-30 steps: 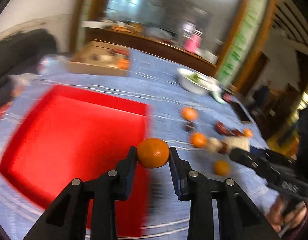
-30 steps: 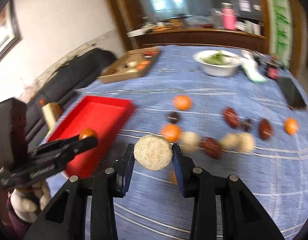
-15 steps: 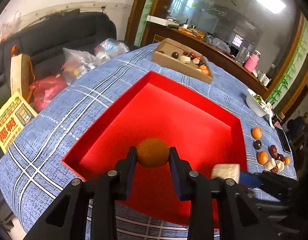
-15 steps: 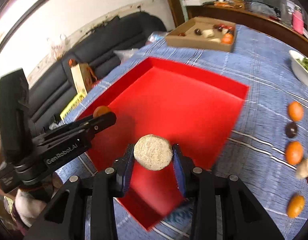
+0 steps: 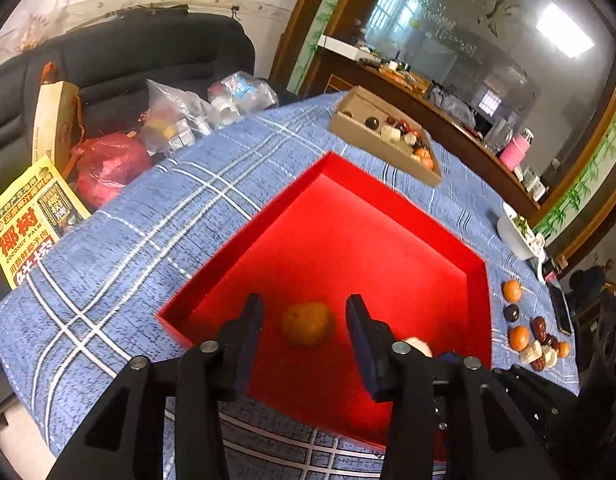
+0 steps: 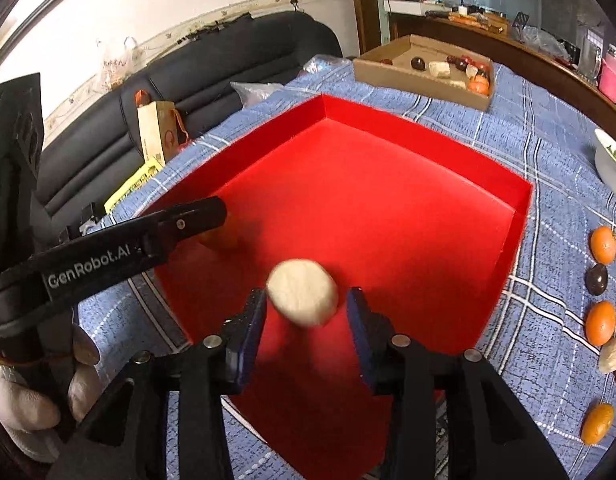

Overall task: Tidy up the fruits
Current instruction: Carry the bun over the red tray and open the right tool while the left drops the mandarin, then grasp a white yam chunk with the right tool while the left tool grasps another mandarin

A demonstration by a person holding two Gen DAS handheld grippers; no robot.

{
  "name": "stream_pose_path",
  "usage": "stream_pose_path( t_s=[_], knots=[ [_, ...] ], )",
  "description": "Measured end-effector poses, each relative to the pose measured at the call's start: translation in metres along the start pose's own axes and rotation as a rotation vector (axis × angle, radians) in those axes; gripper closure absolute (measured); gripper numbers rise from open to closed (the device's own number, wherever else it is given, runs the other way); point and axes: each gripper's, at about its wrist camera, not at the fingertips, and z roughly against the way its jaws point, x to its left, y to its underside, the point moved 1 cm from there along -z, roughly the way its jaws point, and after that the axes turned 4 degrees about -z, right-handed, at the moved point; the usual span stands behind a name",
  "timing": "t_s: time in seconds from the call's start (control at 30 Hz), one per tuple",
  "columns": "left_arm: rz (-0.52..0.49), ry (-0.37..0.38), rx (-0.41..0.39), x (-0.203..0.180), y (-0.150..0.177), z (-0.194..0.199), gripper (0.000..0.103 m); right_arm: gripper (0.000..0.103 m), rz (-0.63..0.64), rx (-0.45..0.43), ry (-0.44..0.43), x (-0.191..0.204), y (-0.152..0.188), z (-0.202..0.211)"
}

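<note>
A red tray (image 5: 347,216) (image 6: 387,152) lies on the blue checked tablecloth. My left gripper (image 5: 304,320) is open over the tray's near corner; an orange (image 5: 308,323) sits free between its fingers, blurred, inside the tray. My right gripper (image 6: 304,312) is open; a pale round fruit (image 6: 302,297) is loose between its fingers, blurred, above the tray floor. The left gripper (image 6: 204,216) shows in the right wrist view, with the orange (image 6: 222,238) below its tip. Loose oranges (image 6: 603,245) and dark fruits (image 6: 596,279) lie on the cloth to the right.
A cardboard box (image 5: 381,142) (image 6: 427,72) with several fruits stands beyond the tray. A white bowl (image 5: 515,232) is at the far right. A dark sofa (image 5: 108,60) with bags (image 5: 108,164) lies left of the table edge. A phone (image 5: 560,308) lies near the loose fruits.
Both grippers have opened over the tray. The orange has left the left gripper's fingers and the pale fruit has left the right gripper's fingers; both look blurred from moving.
</note>
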Motion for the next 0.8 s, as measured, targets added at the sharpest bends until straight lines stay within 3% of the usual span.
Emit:
stream_pose_path(
  t_s=[0.17, 0.27, 0.4, 0.53, 0.8],
  knots=[
    [-0.008, 0.02, -0.034, -0.014, -0.004, 0.017, 0.055, 0.06, -0.041, -0.041, -0.033, -0.007, 0.006, 0.023],
    [-0.038, 0.035, -0.054, -0.032, -0.003, 0.027, 0.049, 0.059, -0.063, -0.071, -0.037, -0.017, 0.015, 0.043],
    [-0.109, 0.088, -0.043, -0.072, 0.001, 0.033, 0.048, 0.055, -0.131, -0.125, -0.023, -0.046, 0.031, 0.075],
    [-0.209, 0.134, -0.029, -0.116, 0.009, 0.037, 0.045, 0.055, -0.213, -0.175, 0.012, -0.095, 0.055, 0.111],
    [-0.385, 0.226, 0.069, -0.2, 0.044, 0.019, 0.042, 0.055, -0.445, -0.214, 0.242, -0.232, 0.104, 0.165]
  ],
)
